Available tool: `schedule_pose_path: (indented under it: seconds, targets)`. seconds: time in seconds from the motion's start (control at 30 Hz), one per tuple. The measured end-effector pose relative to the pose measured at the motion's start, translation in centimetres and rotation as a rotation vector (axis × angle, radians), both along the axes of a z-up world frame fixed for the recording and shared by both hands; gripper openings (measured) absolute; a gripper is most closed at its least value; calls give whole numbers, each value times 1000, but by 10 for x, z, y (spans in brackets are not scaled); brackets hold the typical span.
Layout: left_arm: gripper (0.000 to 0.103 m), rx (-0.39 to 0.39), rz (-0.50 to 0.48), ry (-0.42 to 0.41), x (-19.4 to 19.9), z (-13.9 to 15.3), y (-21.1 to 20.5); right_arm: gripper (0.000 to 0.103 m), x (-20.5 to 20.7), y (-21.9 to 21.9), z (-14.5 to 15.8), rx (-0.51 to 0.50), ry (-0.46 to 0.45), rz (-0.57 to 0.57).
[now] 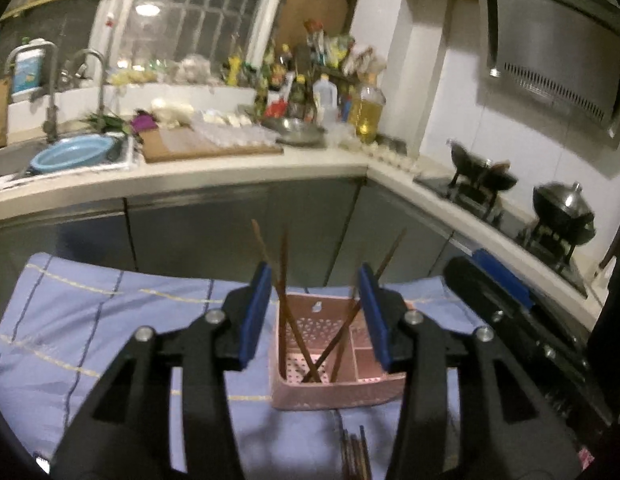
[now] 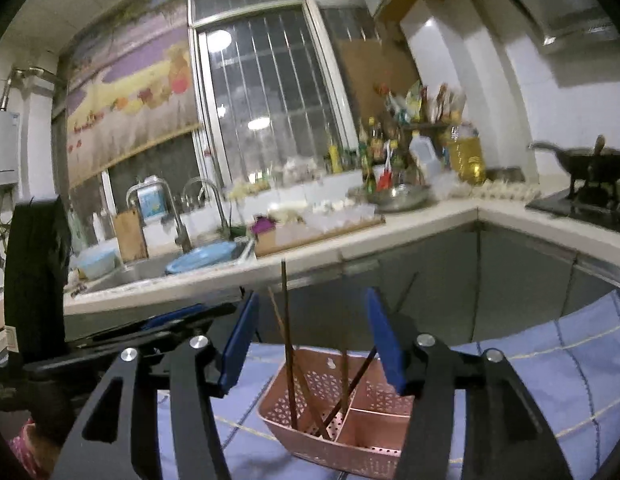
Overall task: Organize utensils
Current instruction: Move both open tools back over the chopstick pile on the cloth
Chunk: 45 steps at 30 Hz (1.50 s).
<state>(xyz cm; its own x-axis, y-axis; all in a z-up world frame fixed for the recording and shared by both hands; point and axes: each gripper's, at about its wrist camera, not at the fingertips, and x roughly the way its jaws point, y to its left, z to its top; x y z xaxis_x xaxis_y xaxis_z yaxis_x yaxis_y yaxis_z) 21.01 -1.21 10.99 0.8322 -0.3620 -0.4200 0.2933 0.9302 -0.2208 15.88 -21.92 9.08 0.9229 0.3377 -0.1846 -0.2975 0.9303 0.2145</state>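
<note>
**Sorting chopsticks: four in the caddy, a bundle left on the cloth**

Filling the pink caddy (image 1: 334, 394) is partly done, as far as the two wrist views show. Four brown chopsticks (image 1: 288, 320) already stand in the caddy's larger compartment, leaning against each other and crossing near its perforated floor. The smaller compartments on the caddy's right side look empty in both views.

The caddy sits on a blue striped cloth (image 1: 90, 320), in front of the grey counter cabinets. Just in front of the caddy, at the bottom edge of the left wrist view, a small bundle of loose sticks (image 1: 355, 454) lies on the cloth. They look like more chopsticks, though blur and cropping keep me from counting them or telling their kind for sure. These appear to be what is left to sort.

The left gripper (image 1: 316, 318) hangs above the caddy with its blue pads roughly half apart and nothing between them; the standing chopsticks are behind the gap, not pinched. The right gripper (image 2: 310, 346) frames the caddy from the other side, its pads parted a bit wider and likewise empty.

My judgement: the job is somewhere past its start, with both grippers free for the bundle in front of the caddy. No other loose utensils show on the cloth, but much of it is hidden behind the gripper bodies.
</note>
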Motion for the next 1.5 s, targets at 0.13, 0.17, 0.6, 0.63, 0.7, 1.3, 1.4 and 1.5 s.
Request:
schedule_pose_path:
  seconds: [0.13, 0.17, 0.6, 0.63, 0.7, 1.3, 1.4, 1.5]
  targets:
    - [56, -19, 60, -85, -61, -1, 16, 57, -56, -13, -8, 49, -19, -55]
    - [57, -11, 66, -94, -75, -7, 18, 57, -72, -17, -21, 54, 7, -78]
    - [57, 247, 96, 180, -147, -163, 14, 57, -149, -59, -172, 78, 543, -336]
    - [57, 261, 109, 178, -148, -167, 14, 57, -149, -58, -173, 76, 548, -334]
    - [57, 279, 127, 179, -149, -173, 15, 57, -150, -54, -175, 83, 559, -320]
    - [57, 258, 150, 235, -146, -184, 25, 57, -143, -49, -196, 12, 558, -364]
    - [57, 246, 150, 256, -143, -187, 27, 57, -143, -48, -196, 11, 559, -365]
    - [57, 244, 148, 281, -140, -190, 28, 57, -143, -48, -196, 7, 560, -367]
